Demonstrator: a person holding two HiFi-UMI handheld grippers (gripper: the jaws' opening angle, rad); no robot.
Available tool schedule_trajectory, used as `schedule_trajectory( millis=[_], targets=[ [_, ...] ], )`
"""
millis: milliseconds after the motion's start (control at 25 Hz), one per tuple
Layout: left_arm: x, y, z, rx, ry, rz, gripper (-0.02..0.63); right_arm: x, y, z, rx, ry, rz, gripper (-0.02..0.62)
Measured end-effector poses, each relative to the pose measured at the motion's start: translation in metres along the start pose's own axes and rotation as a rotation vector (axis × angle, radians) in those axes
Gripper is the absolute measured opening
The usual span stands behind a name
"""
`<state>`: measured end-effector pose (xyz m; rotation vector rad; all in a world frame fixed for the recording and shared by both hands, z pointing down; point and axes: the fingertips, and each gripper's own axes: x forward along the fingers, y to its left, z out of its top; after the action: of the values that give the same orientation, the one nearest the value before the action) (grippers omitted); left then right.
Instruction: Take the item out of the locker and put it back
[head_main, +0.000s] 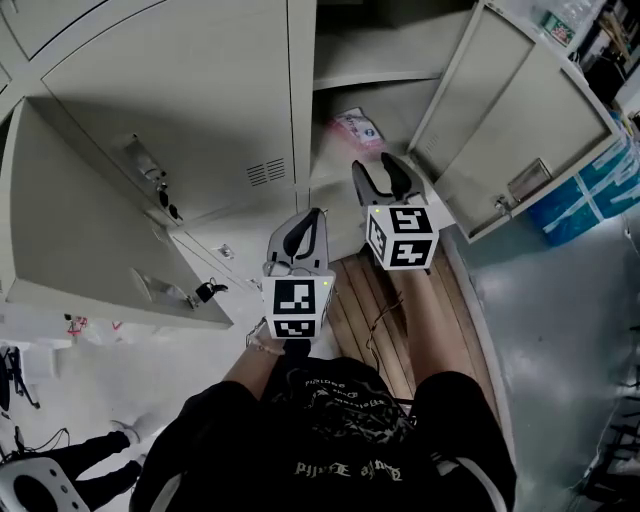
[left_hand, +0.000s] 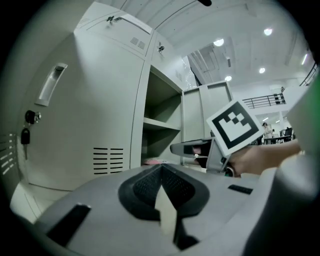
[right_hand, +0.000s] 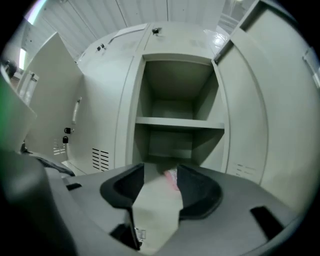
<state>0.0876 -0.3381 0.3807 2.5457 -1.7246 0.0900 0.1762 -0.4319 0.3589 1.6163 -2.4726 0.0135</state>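
A small pink packet (head_main: 358, 128) lies on the floor of the open locker's lower compartment (head_main: 400, 110). My right gripper (head_main: 383, 175) hovers just in front of that opening, jaws spread wide with nothing pressed between them. In the right gripper view the pink packet (right_hand: 172, 179) shows beyond the gap of the right gripper (right_hand: 161, 167), apart from both pads. My left gripper (head_main: 305, 232) hangs lower and to the left, outside the locker, its jaws closed together and empty. From the left gripper view I see the left gripper (left_hand: 161, 167), the right gripper (left_hand: 192, 148) and the packet (left_hand: 152, 161).
The locker door (head_main: 520, 120) stands swung open at the right, and another open door (head_main: 90, 220) juts out at the left. A shelf (right_hand: 180, 122) splits the compartment. A wooden board (head_main: 375, 300) lies on the floor under my arms. Blue cartons (head_main: 600, 190) stand at the far right.
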Motion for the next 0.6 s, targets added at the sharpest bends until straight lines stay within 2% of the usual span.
schedule_trajectory(
  millis=[440, 600],
  targets=[
    [-0.062, -0.034, 0.0, 0.022, -0.034, -0.014, 0.008, -0.103, 0.023, 0.002, 0.004, -0.066, -0.041, 0.199],
    [-0.083, -0.042, -0.002, 0.015, -0.044, -0.021, 0.008, -0.137, 0.027, -0.003, 0.05, -0.089, -0.064, 0.198]
  ],
)
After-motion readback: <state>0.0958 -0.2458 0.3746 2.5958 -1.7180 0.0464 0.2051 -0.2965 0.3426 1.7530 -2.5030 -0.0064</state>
